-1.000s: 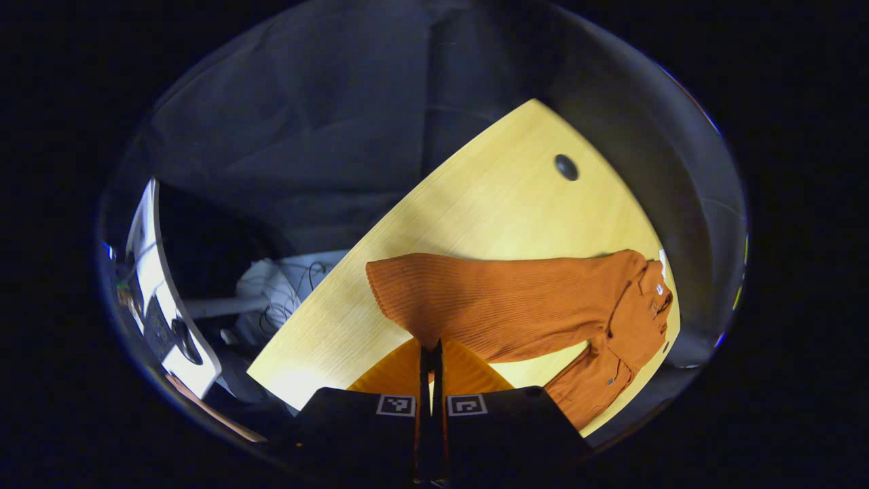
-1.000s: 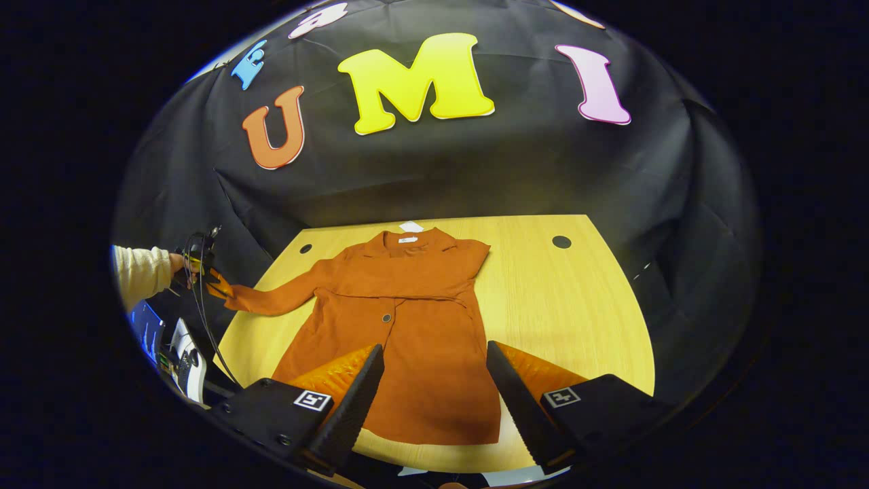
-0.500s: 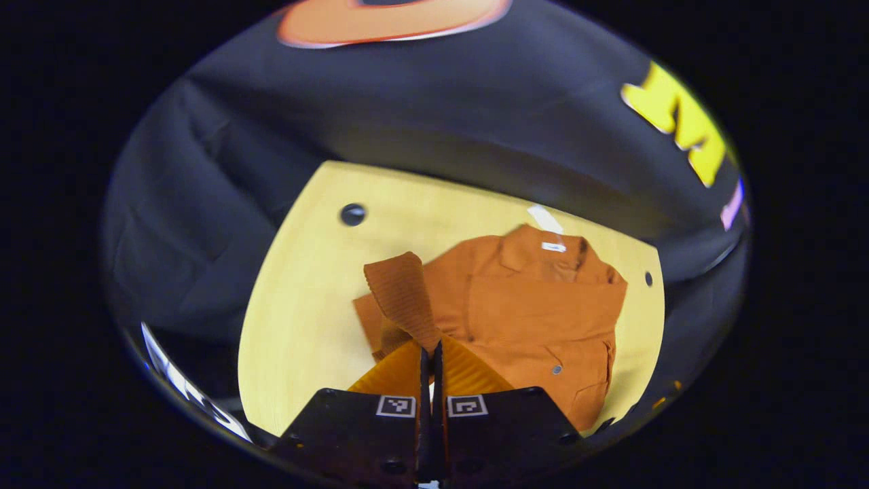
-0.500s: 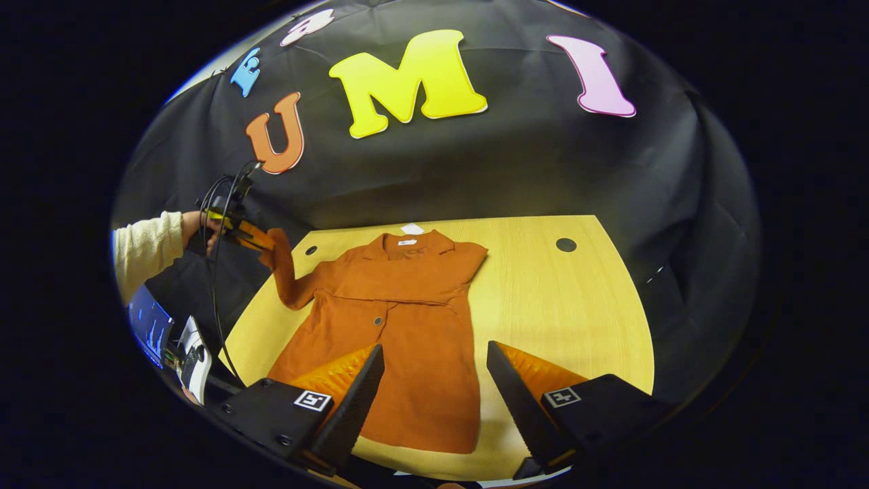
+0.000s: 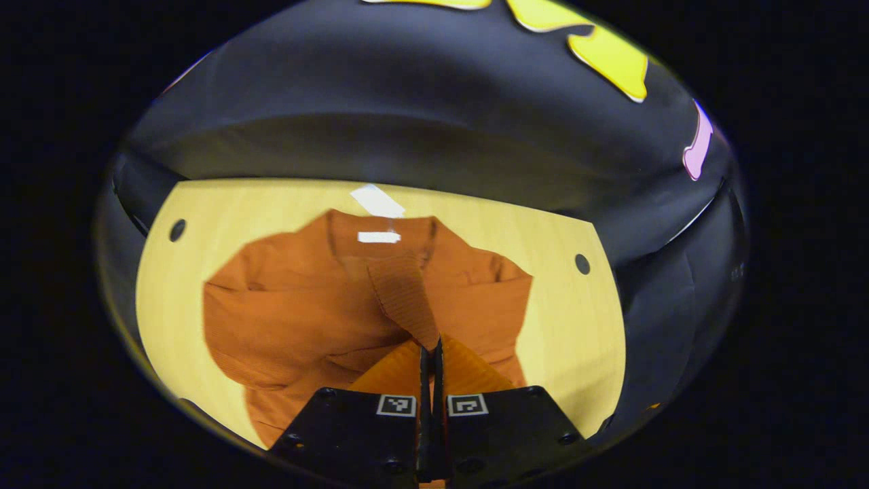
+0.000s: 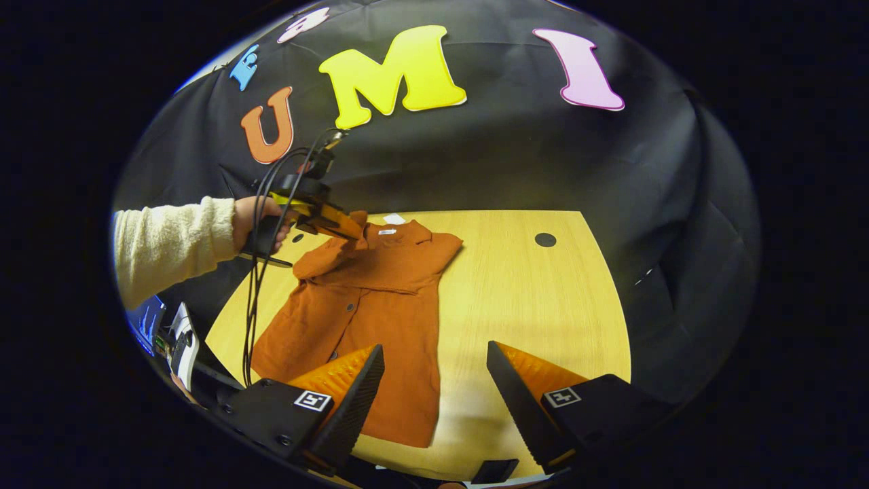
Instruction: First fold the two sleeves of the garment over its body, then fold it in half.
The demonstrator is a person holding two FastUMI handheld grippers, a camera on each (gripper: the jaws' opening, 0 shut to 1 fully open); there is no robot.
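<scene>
In the left gripper view, the left gripper (image 5: 429, 353) is pinched tight on the ribbed cuff of a sleeve (image 5: 402, 292) of the rust-orange garment (image 5: 285, 305). The cuff hangs lifted over the garment's chest, just below the collar (image 5: 377, 234) and close to the garment's midline. The garment lies spread on the wooden table (image 5: 557, 319), collar toward the far edge, with its long axis running from collar to hem straight toward the camera. On the collar's right, the shoulder ends in a short folded edge with no loose sleeve trailing from it.

In the right gripper view, the right gripper (image 6: 434, 380) is held wide apart and grips nothing, hovering above the near table edge, by the hem and far from the collar. The garment (image 6: 366, 305) lies lengthwise from the collar (image 6: 387, 232) down toward this gripper. A sleeved hand (image 6: 254, 221) holds the left gripper (image 6: 336, 224) right beside the collar, with the sleeve bunched up under it over the shoulder.

As I judge it, the coming move turns on the cuff's place relative to the collar: it already hangs over the body, so the sleeve needs laying down across the chest, crosswise to the collar-to-hem axis. The left gripper is much the nearer to the collar; the right is nearer the hem.
</scene>
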